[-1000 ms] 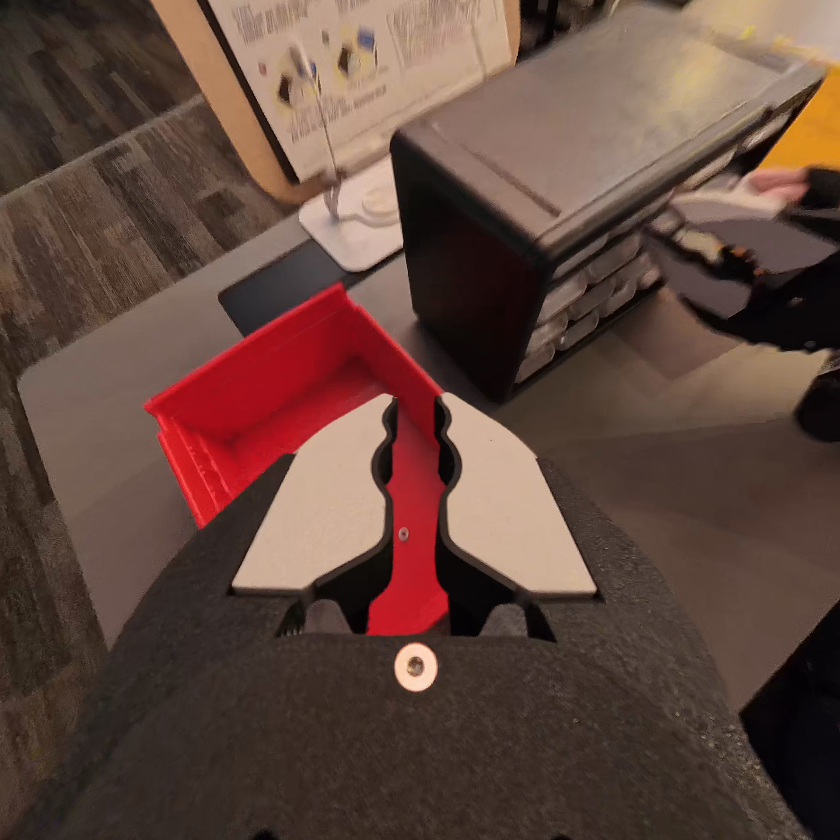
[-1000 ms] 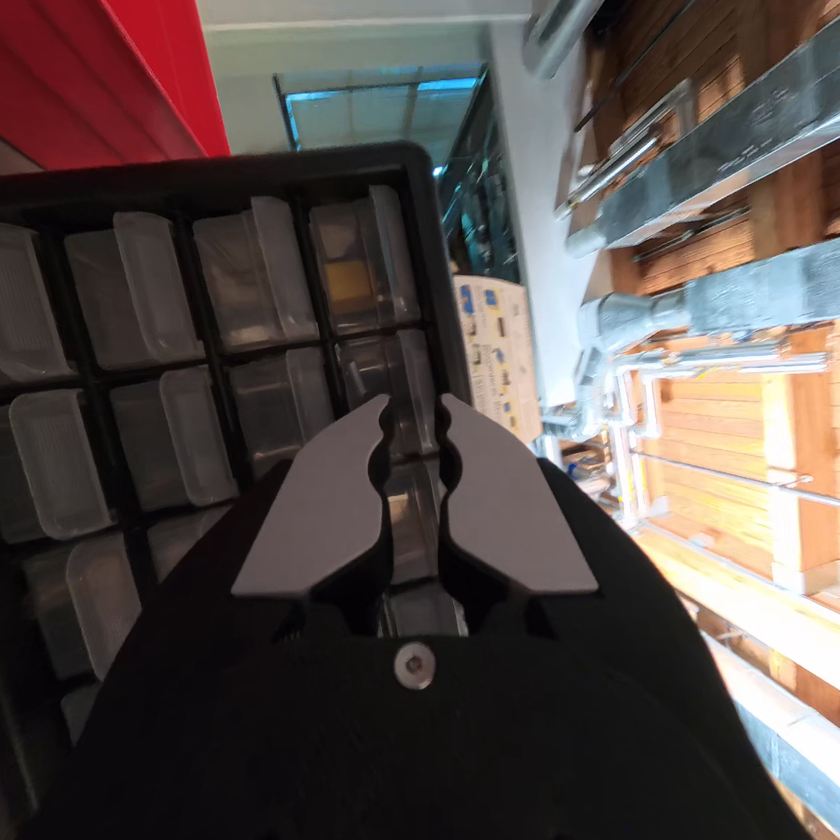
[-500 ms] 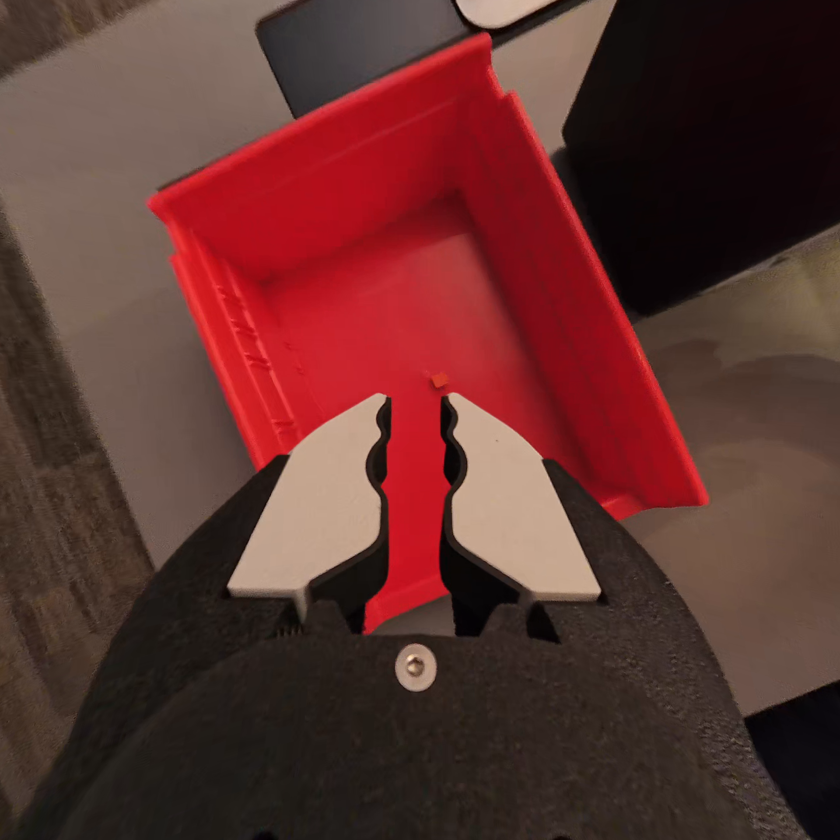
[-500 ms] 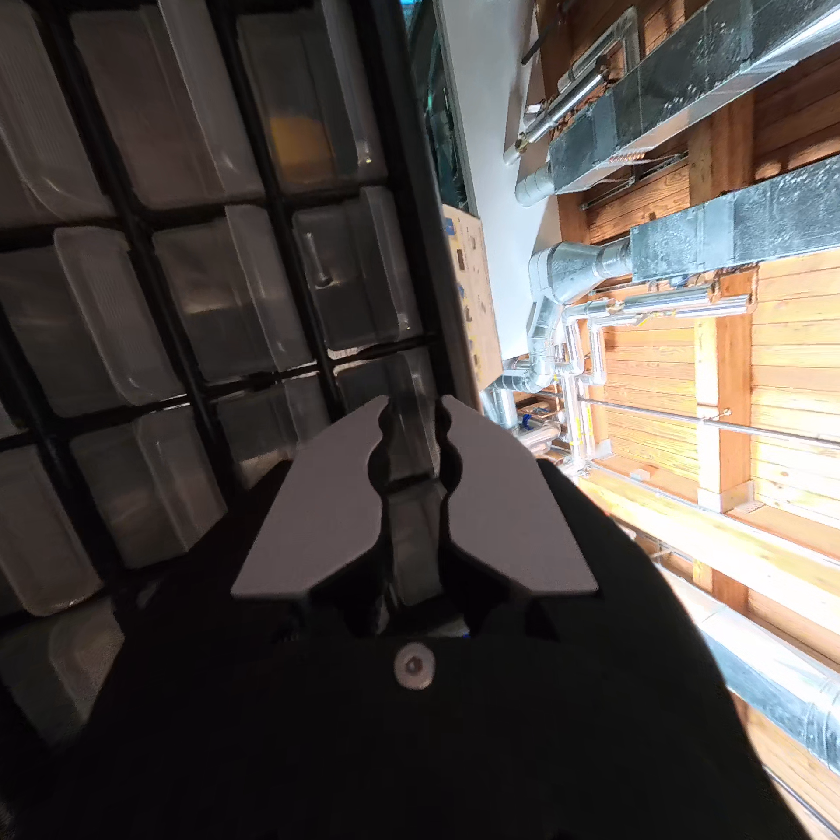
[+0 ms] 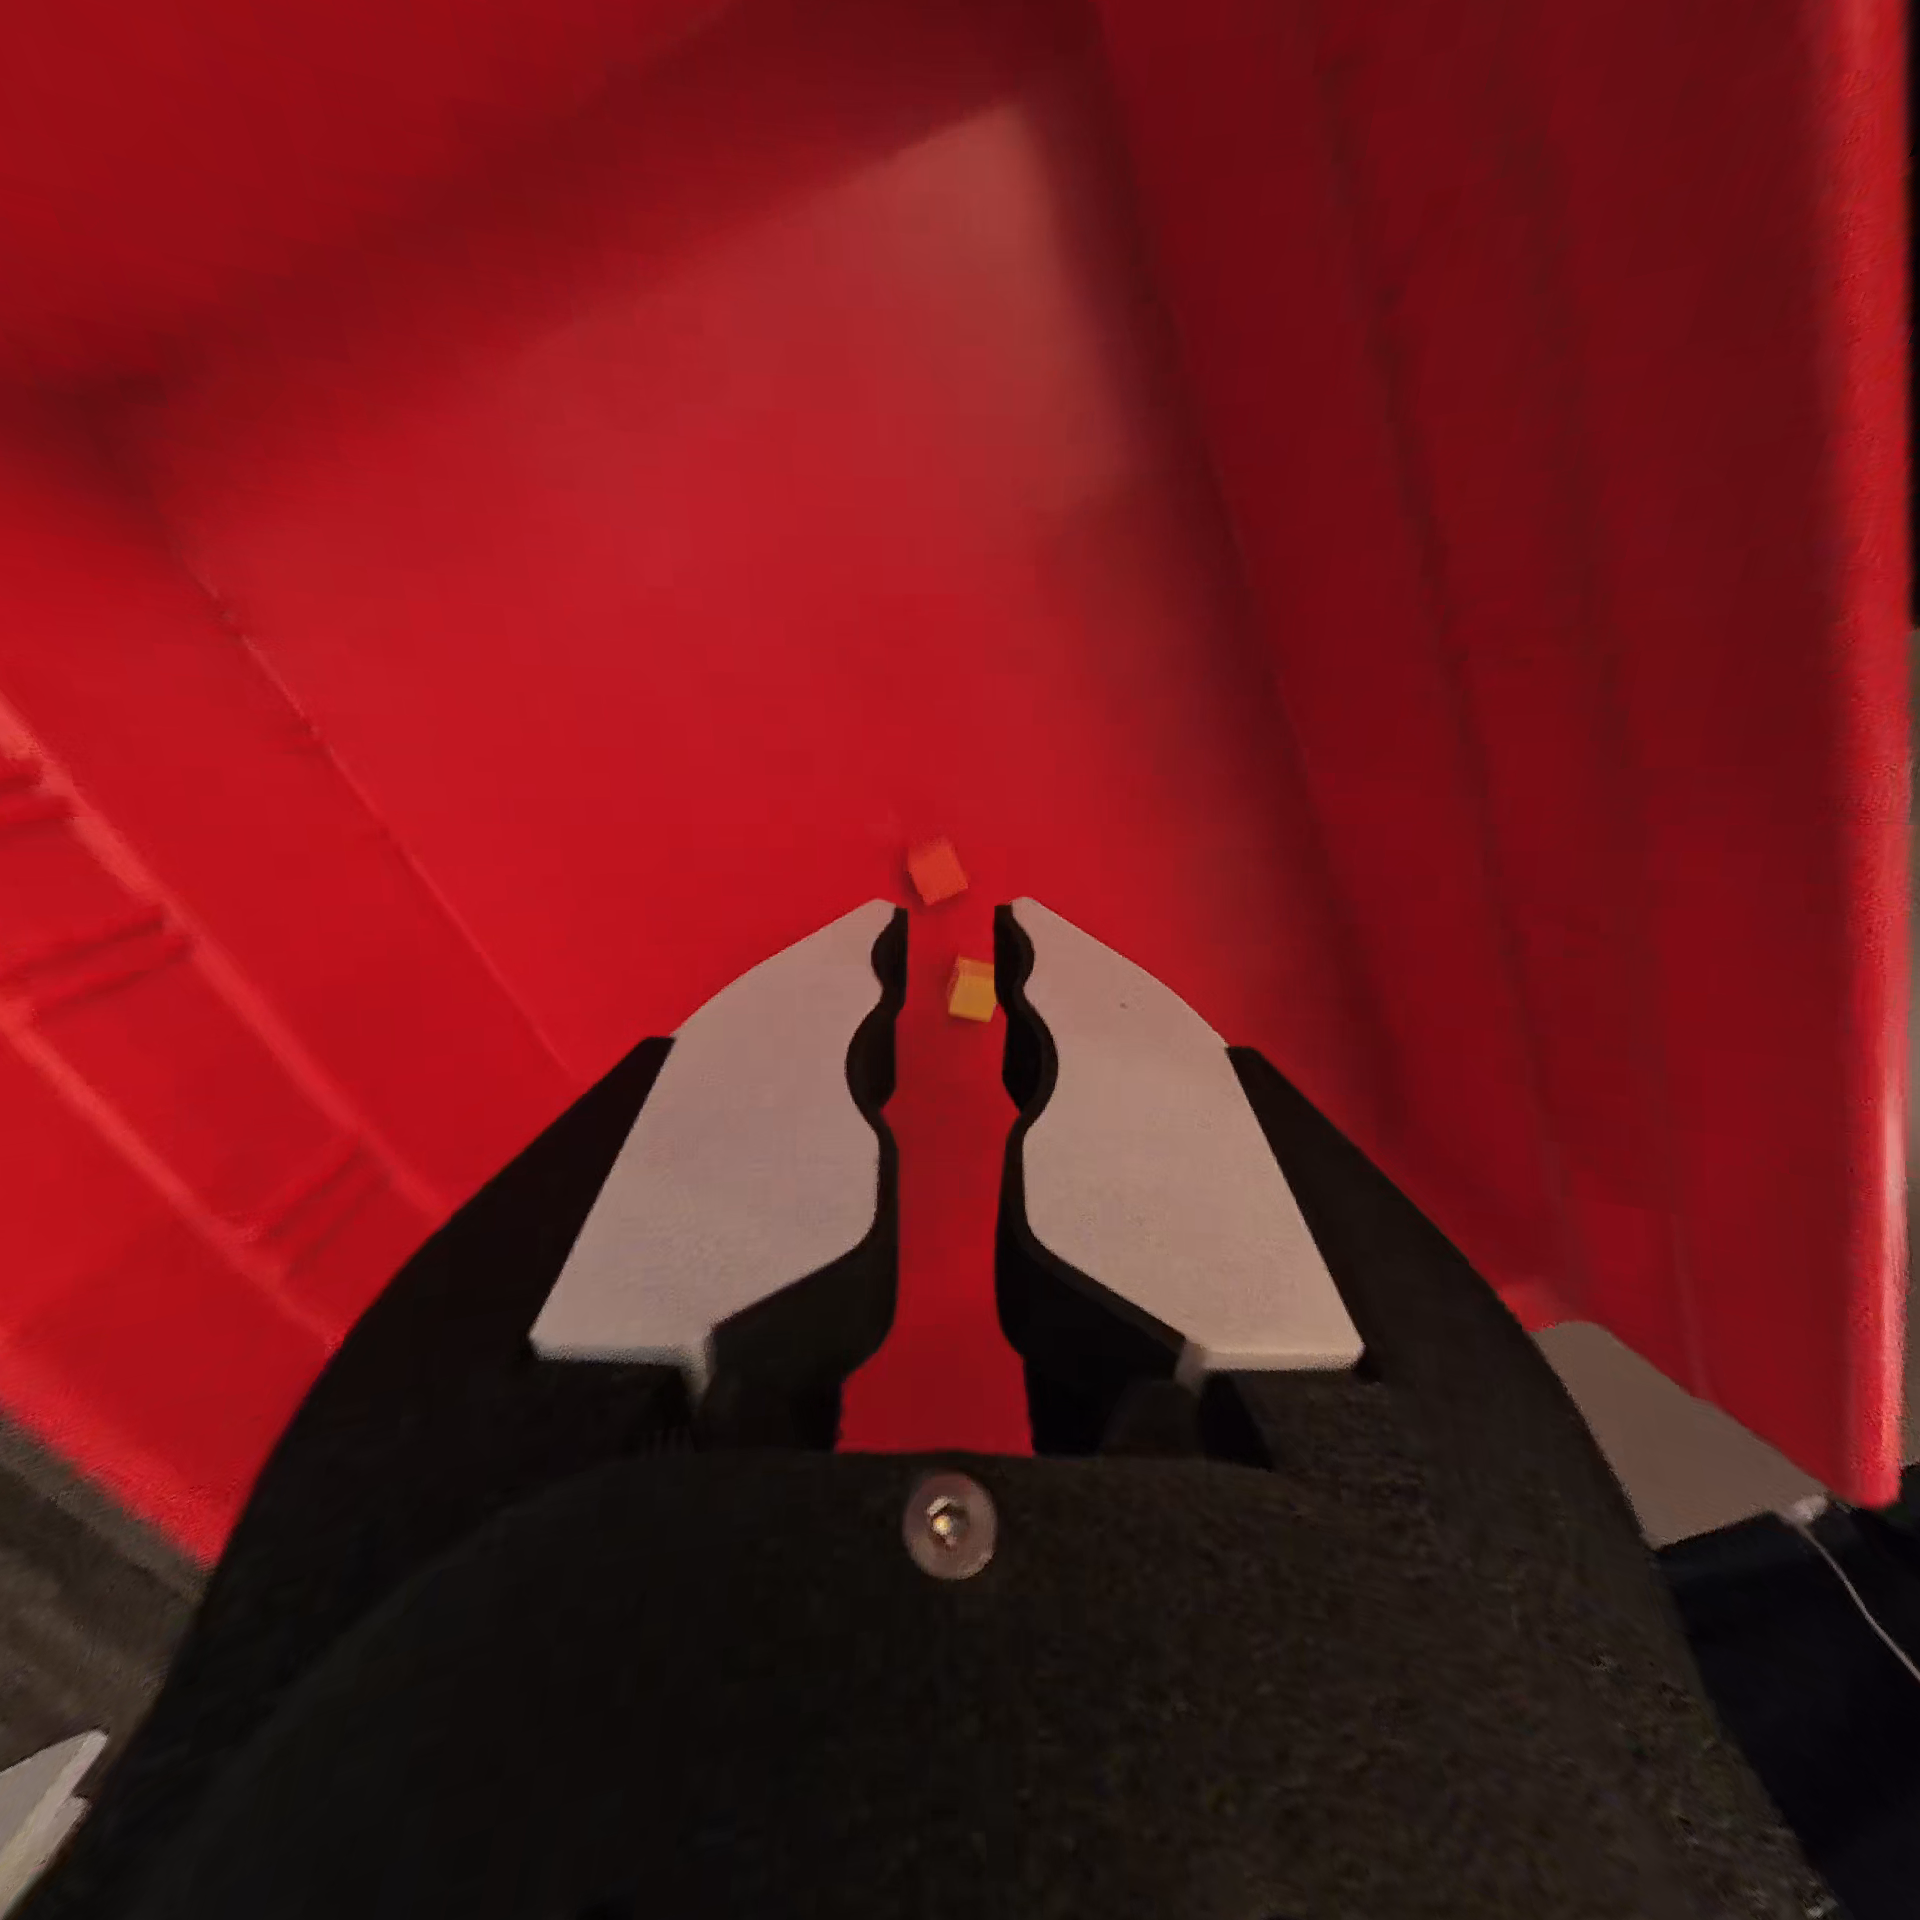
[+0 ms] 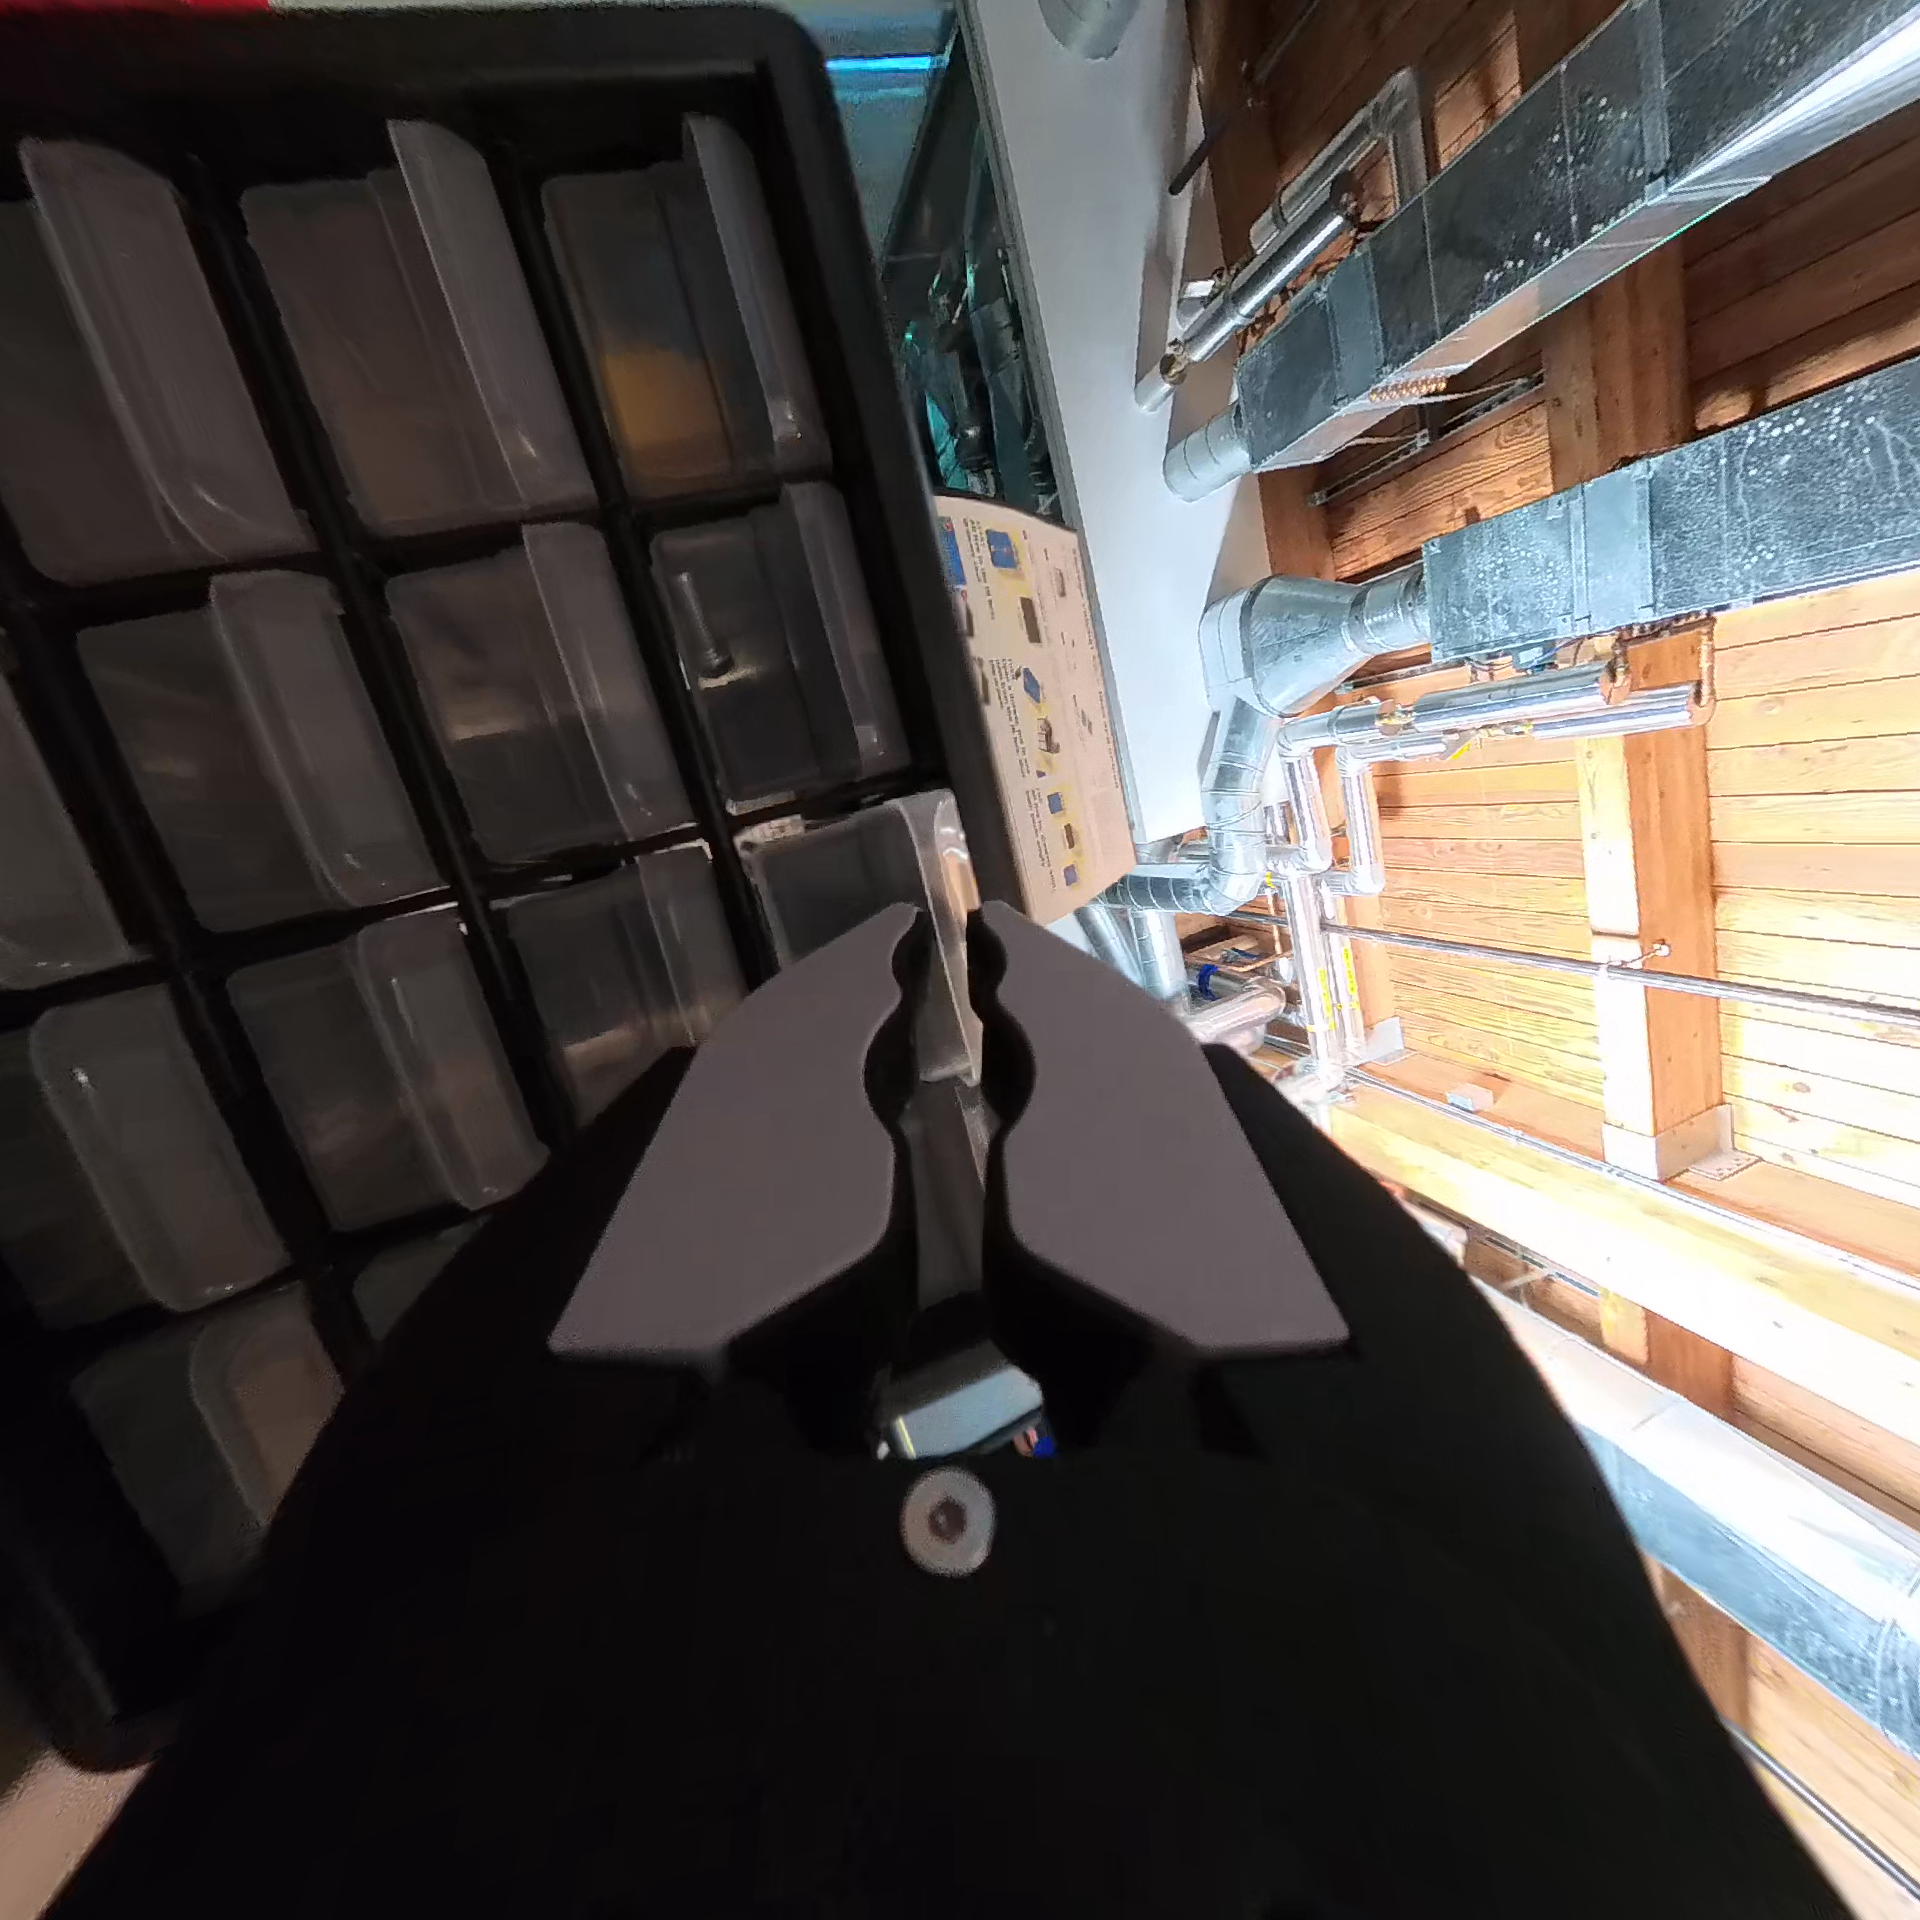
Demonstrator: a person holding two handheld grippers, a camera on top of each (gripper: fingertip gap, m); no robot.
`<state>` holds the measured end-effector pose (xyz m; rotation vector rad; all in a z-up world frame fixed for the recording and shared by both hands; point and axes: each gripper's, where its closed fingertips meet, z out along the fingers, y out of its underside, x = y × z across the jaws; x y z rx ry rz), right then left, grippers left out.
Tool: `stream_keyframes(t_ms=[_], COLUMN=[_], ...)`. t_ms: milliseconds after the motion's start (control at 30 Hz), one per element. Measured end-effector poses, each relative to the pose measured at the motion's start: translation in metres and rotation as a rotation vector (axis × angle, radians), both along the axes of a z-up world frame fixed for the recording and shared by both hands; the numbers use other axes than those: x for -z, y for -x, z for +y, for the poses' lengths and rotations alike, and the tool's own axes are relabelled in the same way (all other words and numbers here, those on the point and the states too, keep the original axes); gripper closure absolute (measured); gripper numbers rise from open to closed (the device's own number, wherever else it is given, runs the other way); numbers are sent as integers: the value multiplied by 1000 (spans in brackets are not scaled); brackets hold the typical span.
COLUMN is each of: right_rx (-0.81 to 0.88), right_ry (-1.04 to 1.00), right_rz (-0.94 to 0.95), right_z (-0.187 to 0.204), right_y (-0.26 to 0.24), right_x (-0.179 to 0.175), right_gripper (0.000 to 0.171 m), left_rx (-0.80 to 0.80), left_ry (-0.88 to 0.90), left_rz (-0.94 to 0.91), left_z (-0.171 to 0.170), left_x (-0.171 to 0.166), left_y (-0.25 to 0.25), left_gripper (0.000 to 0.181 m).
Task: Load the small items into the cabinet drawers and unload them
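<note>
While the right gripper pinches one drawer, the spread left gripper frames two small cubes.

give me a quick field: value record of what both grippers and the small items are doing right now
left gripper: open, low inside the red plastic bin
small orange cube: on bin floor, just beyond the fingertips
small yellow-orange cube: seen in the gap between the fingers, contact unclear
right gripper: narrowed on the tab of a clear plastic drawer, which sticks out slightly
black drawer cabinet: other drawers pushed in
</note>
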<state>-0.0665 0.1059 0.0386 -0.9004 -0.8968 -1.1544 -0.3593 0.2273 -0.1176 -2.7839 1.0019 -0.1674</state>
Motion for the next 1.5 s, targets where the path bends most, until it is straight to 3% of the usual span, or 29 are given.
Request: stream_keyframes(t_ms=[200, 567, 867, 1233, 1367, 1500], right_rx=[-13, -23, -22, -34, -47, -95], right_ry=[-8, 1, 15, 10, 1, 3], right_rz=[-10, -15, -7, -3, -1, -3], right_z=[-13, -20, -20, -26, -27, -30], right_y=[5, 10, 8, 12, 14, 18], right_x=[-2, -2, -2, -2, -3, 0], right_gripper=[164, 164, 164, 164, 162, 155], left_rx=[-27, -54, 19, 33, 13, 25], left_ry=[53, 10, 52, 67, 46, -30], left_rz=[55, 79, 95, 95, 95, -19], left_z=[4, 10, 3, 3, 1, -5], left_x=[25, 19, 30, 34, 21, -17], left_y=[-3, 3, -2, 2, 9, 4], left_gripper=[165, 166, 163, 171, 171, 171])
